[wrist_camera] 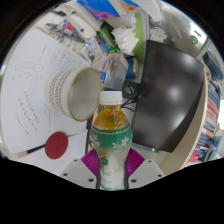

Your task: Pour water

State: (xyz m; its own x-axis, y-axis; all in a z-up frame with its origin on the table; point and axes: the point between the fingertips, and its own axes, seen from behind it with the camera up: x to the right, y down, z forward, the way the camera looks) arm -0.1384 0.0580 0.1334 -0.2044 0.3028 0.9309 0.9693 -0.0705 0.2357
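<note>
A small plastic bottle (111,135) with a white cap, yellow-green liquid and a green and white label stands upright between my fingers. My gripper (112,162) is shut on the bottle, with both purple pads (92,160) pressed against its lower label. Just beyond the bottle, to its left, a white paper cup (74,92) is seen tilted with its open mouth facing me. The bottle's base is hidden behind the gripper body.
A red round lid or coaster (57,146) lies on the white table (35,80) left of the fingers. A dark monitor (168,95) stands close on the right. Cluttered boxes, bags and a clear bottle (117,68) fill the back.
</note>
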